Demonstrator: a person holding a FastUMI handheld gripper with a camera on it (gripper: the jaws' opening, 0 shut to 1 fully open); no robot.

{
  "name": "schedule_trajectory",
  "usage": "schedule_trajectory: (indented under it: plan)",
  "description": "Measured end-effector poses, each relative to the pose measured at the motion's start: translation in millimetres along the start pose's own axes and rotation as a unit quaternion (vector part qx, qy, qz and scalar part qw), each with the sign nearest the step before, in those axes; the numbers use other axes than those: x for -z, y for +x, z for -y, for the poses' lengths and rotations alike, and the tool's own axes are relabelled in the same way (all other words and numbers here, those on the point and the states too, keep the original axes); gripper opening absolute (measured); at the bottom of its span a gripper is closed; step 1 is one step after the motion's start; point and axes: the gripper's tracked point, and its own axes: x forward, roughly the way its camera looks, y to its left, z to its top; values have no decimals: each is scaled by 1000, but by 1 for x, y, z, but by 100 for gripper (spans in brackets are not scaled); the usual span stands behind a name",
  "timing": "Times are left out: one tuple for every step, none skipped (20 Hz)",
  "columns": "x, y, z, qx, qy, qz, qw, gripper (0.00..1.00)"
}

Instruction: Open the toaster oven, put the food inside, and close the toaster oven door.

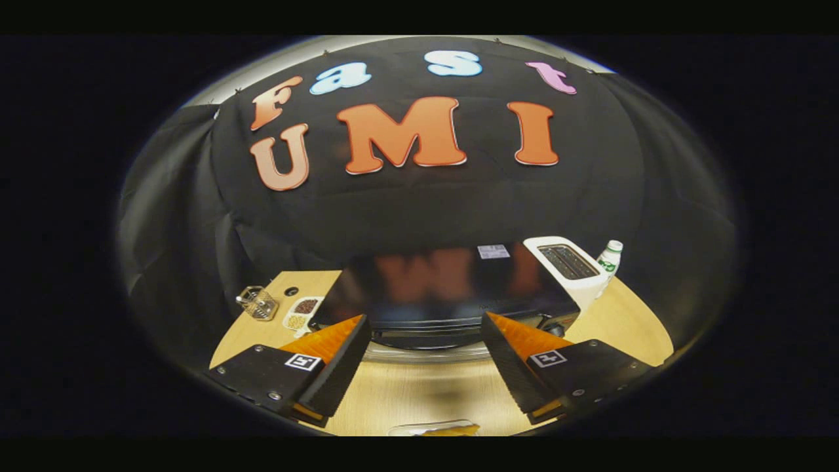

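Jaws (424,357) spread wide, holding nothing, poised above the bench (419,400). Toaster oven (446,288) sits just ahead of the fingertips, its glossy dark top facing the camera; the chrome door handle (426,352) lies between the two fingers, not yet touched. Door appears shut, though the front face is hidden from this angle. Food (440,429) is a yellowish item on a clear tray behind the fingers, partly cut off, not yet picked up. Judgement: task at its start; opening, loading and closing all remain. Surroundings: white toaster (569,265) touching or just beside the oven's right side, a green-labelled bottle (609,257) beyond it; on the left a small wire basket (257,303) and a divided dish of grains (301,313). Nothing blocks the handle; the door's downward swing may reach toward the tray.
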Motion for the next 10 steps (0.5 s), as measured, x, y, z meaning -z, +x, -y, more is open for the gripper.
schedule_trajectory:
  plan:
    - [6, 8, 1, 9, -4, -10, 1000, 99]
    - [12, 14, 2, 13, -2, -23, 1000, 99]
    - [17, 18, -1, 10, 6, -36, 999, 99]
    - [19, 24, -4, 11, 14, -40, 999, 100]
    - [19, 30, -4, 14, 17, -42, 999, 100]
    - [20, 35, -2, 22, 16, -44, 999, 100]
    - [18, 37, -1, 30, 9, -40, 999, 99]
    - [20, 40, 1, 37, 0, -40, 998, 99]
    - [20, 41, 1, 40, -13, -38, 998, 99]
    - [25, 39, 2, 40, -35, -36, 998, 99]
